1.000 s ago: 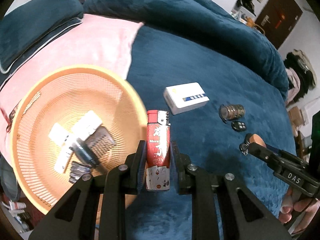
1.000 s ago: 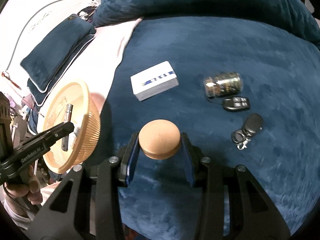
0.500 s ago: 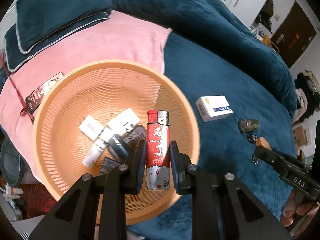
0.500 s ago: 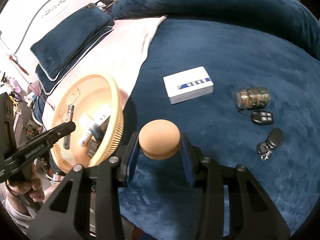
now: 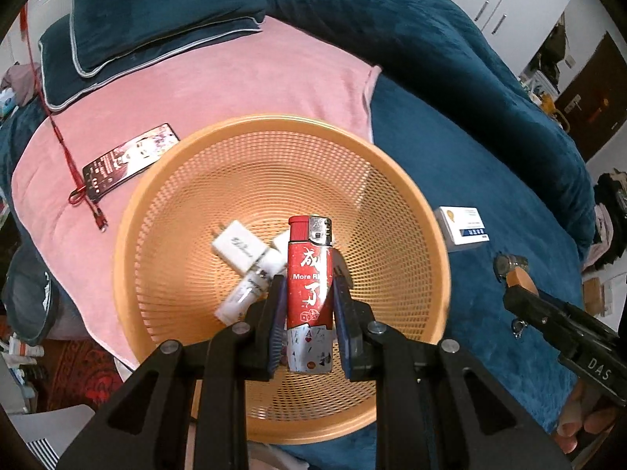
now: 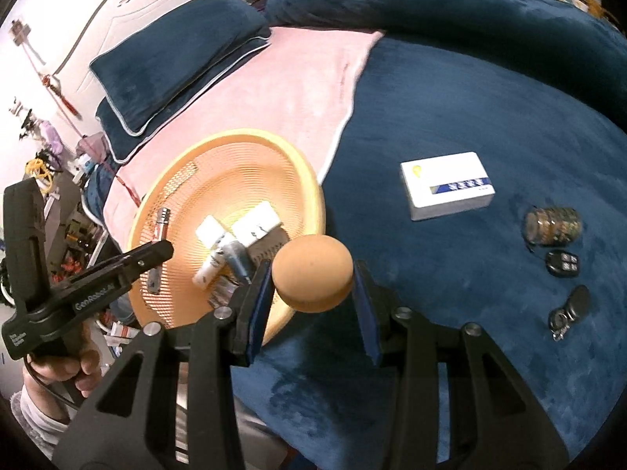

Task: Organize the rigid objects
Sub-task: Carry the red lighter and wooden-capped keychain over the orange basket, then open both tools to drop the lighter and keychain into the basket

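My left gripper [image 5: 307,297] is shut on a red lighter [image 5: 309,293] and holds it upright over the orange mesh basket [image 5: 415,211]. White chargers [image 5: 239,250] and a white tube [image 5: 245,293] lie in the basket. My right gripper [image 6: 312,278] is shut on a round tan wooden piece [image 6: 312,272], held above the blue blanket just right of the basket [image 6: 313,199]. The left gripper with the lighter [image 6: 161,231] shows over the basket in the right wrist view. The right gripper also shows at the right edge of the left wrist view [image 5: 517,286].
On the blue blanket lie a white box [image 6: 446,184], a small jar [image 6: 552,225] and two key fobs [image 6: 563,263] [image 6: 572,305]. A phone-like card [image 5: 129,160] with a red cord lies on the pink towel [image 5: 235,78]. Blue pillows [image 5: 156,8] sit behind.
My left gripper has carried the lighter from beside the basket to over its middle. My right gripper has moved left with the wooden piece, closer to the basket.
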`<control>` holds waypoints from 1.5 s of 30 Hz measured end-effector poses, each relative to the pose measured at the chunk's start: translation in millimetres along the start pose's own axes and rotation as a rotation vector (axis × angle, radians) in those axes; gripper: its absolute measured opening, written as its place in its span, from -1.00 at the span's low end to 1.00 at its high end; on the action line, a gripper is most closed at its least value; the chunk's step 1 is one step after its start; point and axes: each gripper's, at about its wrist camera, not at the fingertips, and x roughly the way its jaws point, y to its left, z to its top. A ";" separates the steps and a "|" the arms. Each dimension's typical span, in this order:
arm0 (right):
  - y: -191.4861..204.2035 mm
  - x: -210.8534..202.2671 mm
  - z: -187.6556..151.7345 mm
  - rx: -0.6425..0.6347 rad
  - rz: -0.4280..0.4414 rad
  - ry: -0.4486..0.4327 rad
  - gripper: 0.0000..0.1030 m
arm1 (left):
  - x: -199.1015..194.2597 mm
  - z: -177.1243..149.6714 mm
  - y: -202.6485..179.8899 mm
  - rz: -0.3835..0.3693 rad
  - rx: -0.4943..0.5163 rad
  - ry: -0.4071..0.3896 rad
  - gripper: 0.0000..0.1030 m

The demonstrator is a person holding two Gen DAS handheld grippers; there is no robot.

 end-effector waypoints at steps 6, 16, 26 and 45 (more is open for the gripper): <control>14.8 10.7 5.4 -0.026 0.023 0.011 -0.21 | 0.4 1.4 19.7 0.018 -0.030 0.003 -0.56; 37.6 23.9 12.4 -0.057 0.050 0.028 -0.21 | 4.5 6.0 39.9 0.033 -0.062 0.009 -0.56; 34.9 28.4 15.6 -0.006 0.095 0.036 0.43 | 8.0 5.8 47.4 0.054 -0.096 0.038 0.74; 17.1 23.9 1.0 0.022 -0.001 0.083 0.97 | 3.8 -6.6 40.8 0.099 -0.092 0.053 0.98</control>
